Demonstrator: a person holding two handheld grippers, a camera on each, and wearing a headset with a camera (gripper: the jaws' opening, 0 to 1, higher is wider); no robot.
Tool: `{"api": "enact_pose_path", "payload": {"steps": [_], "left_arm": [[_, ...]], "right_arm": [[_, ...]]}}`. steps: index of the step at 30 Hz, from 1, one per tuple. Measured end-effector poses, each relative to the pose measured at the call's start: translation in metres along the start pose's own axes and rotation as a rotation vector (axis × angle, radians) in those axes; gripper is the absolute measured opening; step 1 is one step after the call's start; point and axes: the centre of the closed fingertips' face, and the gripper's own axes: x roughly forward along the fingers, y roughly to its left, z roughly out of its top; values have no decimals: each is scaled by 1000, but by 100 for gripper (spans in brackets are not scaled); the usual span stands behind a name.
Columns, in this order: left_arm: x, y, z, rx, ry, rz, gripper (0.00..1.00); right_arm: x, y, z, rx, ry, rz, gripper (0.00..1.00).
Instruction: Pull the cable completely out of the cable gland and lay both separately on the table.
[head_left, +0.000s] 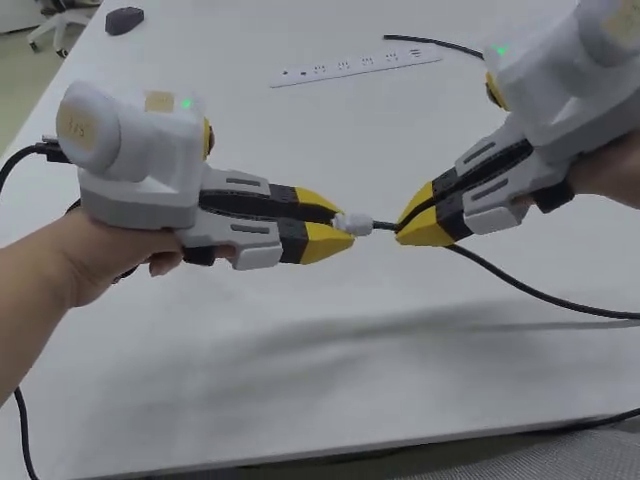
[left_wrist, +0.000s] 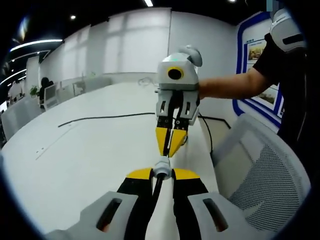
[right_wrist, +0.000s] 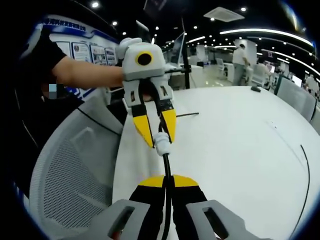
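Note:
The white cable gland (head_left: 352, 223) hangs above the white table (head_left: 300, 350), pinched at the yellow tips of my left gripper (head_left: 340, 232), which is shut on it. A black cable (head_left: 520, 285) leaves the gland to the right, with a short bare stretch between the two grippers. My right gripper (head_left: 405, 228) is shut on that cable close to the gland, and the rest trails down across the table. In the left gripper view the gland (left_wrist: 162, 167) sits between my left gripper (left_wrist: 162, 174) tips, facing the right gripper (left_wrist: 170, 149). In the right gripper view the cable (right_wrist: 166, 165) runs from my right gripper (right_wrist: 167, 181) up to the gland (right_wrist: 161, 142).
A white power strip (head_left: 355, 66) with a black lead (head_left: 430, 42) lies at the table's far side, and a dark small object (head_left: 124, 19) sits at the far left. A mesh office chair (left_wrist: 270, 175) stands by the table's edge.

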Motion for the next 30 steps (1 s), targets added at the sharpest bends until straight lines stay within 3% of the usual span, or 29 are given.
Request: {"api": "enact_pose_path", "payload": {"steps": [3, 7, 12, 16, 21, 27, 28, 30], "left_arm": [[-5, 2, 1, 42, 10, 28, 14], [-11, 6, 1, 38, 1, 42, 14], [-15, 7, -5, 31, 4, 46, 14], [-17, 11, -10, 31, 24, 68, 14], [-18, 11, -10, 15, 19, 66, 14], [-17, 11, -7, 21, 16, 65, 14], [-17, 10, -6, 20, 12, 63, 14], [-16, 9, -2, 33, 1, 71, 14]], "right_arm": [[-20, -12, -16, 22, 31, -71, 0], [-44, -28, -48, 66, 114, -146, 0], [-66, -33, -73, 115, 135, -172, 0], [-78, -41, -106, 84, 284, -234, 0], [-75, -37, -112, 123, 252, -214, 0], [-69, -37, -118, 137, 271, -193, 0], [-69, -39, -119, 130, 283, -210, 3], [-70, -53, -116, 2, 317, -293, 30]]}}
